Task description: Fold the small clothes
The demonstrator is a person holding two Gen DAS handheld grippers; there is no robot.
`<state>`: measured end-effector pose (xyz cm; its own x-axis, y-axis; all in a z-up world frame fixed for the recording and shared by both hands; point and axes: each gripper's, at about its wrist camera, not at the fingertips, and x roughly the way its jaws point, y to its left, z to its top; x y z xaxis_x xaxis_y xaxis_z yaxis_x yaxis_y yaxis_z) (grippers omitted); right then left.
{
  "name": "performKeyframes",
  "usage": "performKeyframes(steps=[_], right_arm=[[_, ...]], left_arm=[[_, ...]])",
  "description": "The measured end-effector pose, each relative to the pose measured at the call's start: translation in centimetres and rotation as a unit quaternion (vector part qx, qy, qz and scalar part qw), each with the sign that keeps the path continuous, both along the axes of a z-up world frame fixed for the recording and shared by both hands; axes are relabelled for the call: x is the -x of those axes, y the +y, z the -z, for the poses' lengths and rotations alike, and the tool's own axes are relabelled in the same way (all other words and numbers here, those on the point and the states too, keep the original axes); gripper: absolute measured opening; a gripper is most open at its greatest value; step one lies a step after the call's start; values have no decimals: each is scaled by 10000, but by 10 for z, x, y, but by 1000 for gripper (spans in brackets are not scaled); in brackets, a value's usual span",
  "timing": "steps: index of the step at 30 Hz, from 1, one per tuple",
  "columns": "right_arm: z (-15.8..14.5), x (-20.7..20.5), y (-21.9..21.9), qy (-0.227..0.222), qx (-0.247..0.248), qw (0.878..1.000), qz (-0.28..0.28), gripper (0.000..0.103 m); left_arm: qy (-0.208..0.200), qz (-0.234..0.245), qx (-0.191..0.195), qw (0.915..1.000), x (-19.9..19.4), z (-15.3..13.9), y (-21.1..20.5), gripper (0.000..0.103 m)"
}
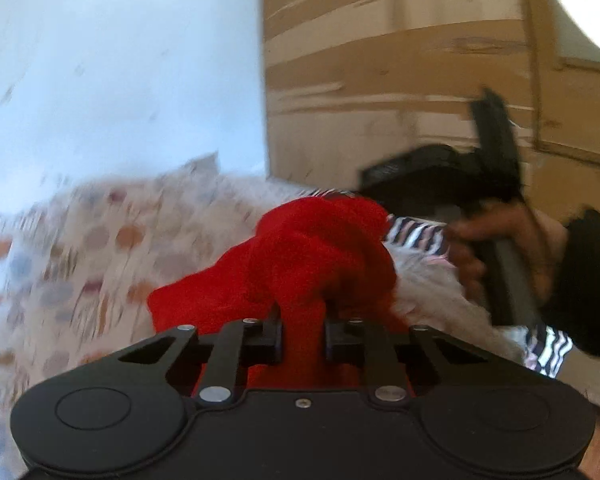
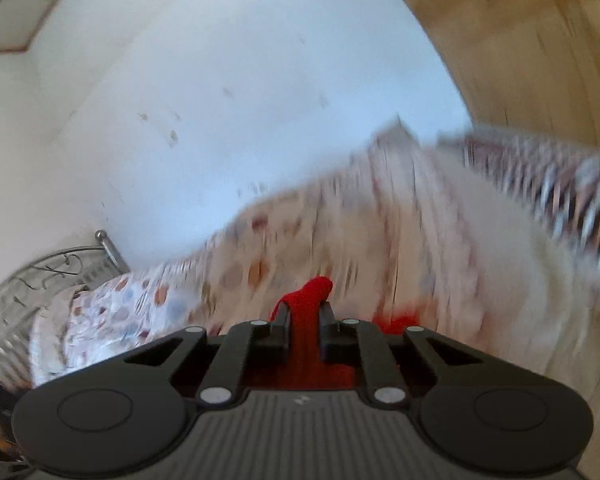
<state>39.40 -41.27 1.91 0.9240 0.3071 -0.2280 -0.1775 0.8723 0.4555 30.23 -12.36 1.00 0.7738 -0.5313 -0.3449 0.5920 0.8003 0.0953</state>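
One red cloth (image 1: pixel 300 264), bunched, clamped in both grippers: left gripper (image 1: pixel 303 334) pinching a fold at 6 o'clock of its view, right gripper (image 2: pixel 304 330) clenched on another strip, with the cloth (image 2: pixel 308 300) poking up between the fingers. Held over a patterned sheet (image 2: pixel 340 240). One striped garment (image 1: pixel 416 234) at 3 o'clock. No containers visible. Heavy blur.

Patterned bedsheet (image 2: pixel 260 264), wooden wardrobe (image 1: pixel 380 60), metal headboard (image 2: pixel 40 280).
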Motion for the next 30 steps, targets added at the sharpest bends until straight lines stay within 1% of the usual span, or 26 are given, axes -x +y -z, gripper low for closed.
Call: performKeyframes(steps=[2, 3, 5, 7, 8, 11, 13, 15, 17, 18, 19, 20, 21, 22, 23, 25, 26, 29, 30], right_arm=[[-5, -3, -7, 36, 147, 9999, 31, 15], [-4, -6, -9, 105, 243, 9996, 41, 15], [9, -10, -12, 316, 417, 9986, 93, 15], [29, -14, -14, 657, 486, 9964, 201, 15], [39, -12, -19, 782, 418, 9957, 263, 15], [59, -7, -30, 1012, 71, 9943, 338, 16], [68, -2, -33, 1115, 13, 9931, 361, 19], [69, 2, -34, 1158, 50, 9922, 467, 29], [61, 10, -34, 1116, 147, 9916, 631, 54], [56, 15, -36, 1039, 185, 9922, 665, 60], [50, 19, -36, 956, 231, 9928, 679, 70], [43, 25, -35, 871, 296, 9935, 672, 78], [36, 29, -31, 805, 366, 9939, 665, 83], [30, 34, -27, 736, 416, 9943, 643, 91], [24, 39, -22, 649, 446, 9952, 585, 95], [13, 49, -9, 469, 522, 9969, 368, 100], [9, 54, -2, 400, 598, 9971, 227, 103], [6, 66, 21, 301, 968, 9945, -246, 103], [7, 70, 28, 287, 1115, 9927, -363, 103]], left_arm=[[-172, 247, -340, 9990, 7, 0, -20, 18], [-261, 319, -578, 9975, 10, 3, -32, 18], [-251, 396, -905, 9948, 9, 11, -49, 18], [-26, 497, -948, 9943, 4, 18, -58, 18], [72, 554, -933, 9941, 3, 21, -59, 18], [176, 603, -905, 9939, 1, 27, -57, 19], [234, 615, -866, 9941, -1, 31, -54, 21], [258, 599, -799, 9947, -1, 30, -51, 25], [328, 570, -686, 9955, -1, 31, -48, 29], [370, 553, -637, 9957, -1, 30, -47, 33], [399, 546, -582, 9960, -1, 28, -45, 38], [424, 553, -521, 9962, 0, 26, -43, 41], [464, 566, -450, 9963, 1, 25, -41, 45], [524, 584, -362, 9963, 3, 24, -39, 50], [580, 586, -267, 9962, 3, 23, -37, 54], [708, 579, -12, 9958, 7, 21, -31, 61], [768, 565, 117, 9954, 9, 20, -28, 62], [941, 447, 526, 9932, 14, 15, -14, 64], [979, 421, 668, 9921, 16, 12, -8, 68]])
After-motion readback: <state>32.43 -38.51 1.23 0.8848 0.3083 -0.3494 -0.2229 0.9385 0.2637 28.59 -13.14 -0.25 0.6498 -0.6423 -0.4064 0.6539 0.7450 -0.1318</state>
